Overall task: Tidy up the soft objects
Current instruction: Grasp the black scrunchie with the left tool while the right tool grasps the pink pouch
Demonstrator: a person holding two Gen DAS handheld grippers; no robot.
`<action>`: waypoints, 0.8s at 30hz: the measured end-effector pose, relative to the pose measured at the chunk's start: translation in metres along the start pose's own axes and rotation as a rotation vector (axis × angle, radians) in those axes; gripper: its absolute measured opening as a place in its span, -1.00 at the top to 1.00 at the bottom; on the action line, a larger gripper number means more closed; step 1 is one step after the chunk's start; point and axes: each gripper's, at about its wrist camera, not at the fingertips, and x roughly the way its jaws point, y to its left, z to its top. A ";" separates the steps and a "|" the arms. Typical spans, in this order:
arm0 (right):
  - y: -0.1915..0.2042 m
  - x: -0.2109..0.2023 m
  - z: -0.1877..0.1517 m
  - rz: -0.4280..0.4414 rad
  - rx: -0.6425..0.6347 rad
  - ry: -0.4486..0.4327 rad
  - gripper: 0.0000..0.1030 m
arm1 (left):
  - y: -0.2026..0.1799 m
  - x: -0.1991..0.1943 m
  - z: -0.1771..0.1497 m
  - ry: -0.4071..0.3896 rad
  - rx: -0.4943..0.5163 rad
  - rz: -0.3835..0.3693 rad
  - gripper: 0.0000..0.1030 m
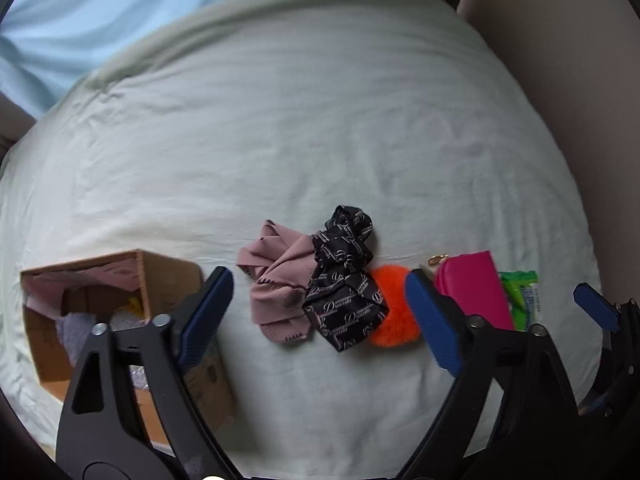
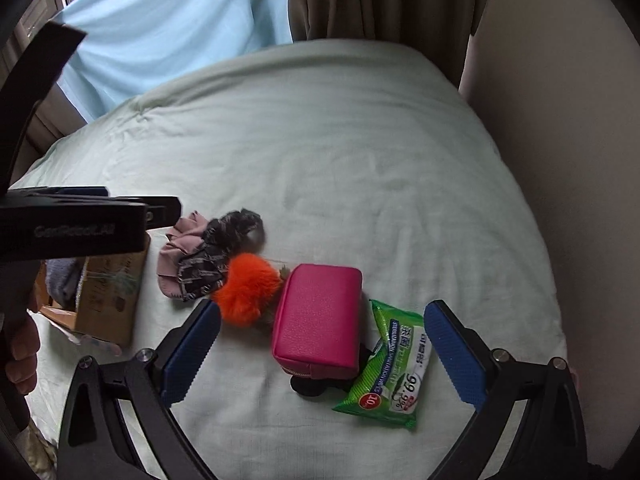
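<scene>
On the pale bed cover [image 1: 320, 120] lie a dusty pink cloth [image 1: 276, 280], a black patterned scrunchie [image 1: 344, 280], an orange fluffy pompom [image 1: 390, 320], a magenta pouch [image 1: 472, 288] and a green wipes pack [image 1: 520, 292]. My left gripper [image 1: 320, 320] is open and empty, above the pink cloth and scrunchie. My right gripper [image 2: 328, 348] is open and empty, around the magenta pouch [image 2: 320, 316] and wipes pack [image 2: 388, 364]; the pompom [image 2: 248, 292] sits at its left finger.
An open cardboard box [image 1: 160, 280] with soft items inside stands at the left; it also shows in the right wrist view [image 2: 108, 300]. A blue curtain [image 2: 168, 28], brown drapes [image 2: 380, 0] and a beige wall [image 2: 560, 120] border the bed.
</scene>
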 end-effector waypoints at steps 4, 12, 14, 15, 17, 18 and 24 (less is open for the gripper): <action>0.001 0.026 -0.005 0.021 0.010 0.055 -0.96 | -0.004 0.035 0.007 0.052 0.028 -0.005 -0.46; 0.002 0.071 -0.015 0.024 -0.003 0.142 -0.84 | -0.011 0.084 0.012 0.138 0.070 -0.021 -0.18; 0.002 0.081 -0.016 0.025 -0.010 0.165 -0.79 | -0.012 0.088 0.011 0.141 0.081 -0.025 -0.15; 0.002 0.084 -0.017 0.025 -0.015 0.174 -0.74 | -0.013 0.089 0.011 0.140 0.086 -0.027 -0.07; 0.001 0.089 -0.017 0.033 -0.021 0.193 -0.49 | -0.015 0.091 0.011 0.148 0.092 -0.039 0.12; 0.001 0.092 -0.018 0.037 -0.027 0.202 -0.44 | -0.016 0.093 0.011 0.155 0.097 -0.038 0.18; 0.003 0.097 -0.016 0.068 -0.042 0.215 -0.17 | -0.020 0.094 0.011 0.151 0.110 -0.024 0.34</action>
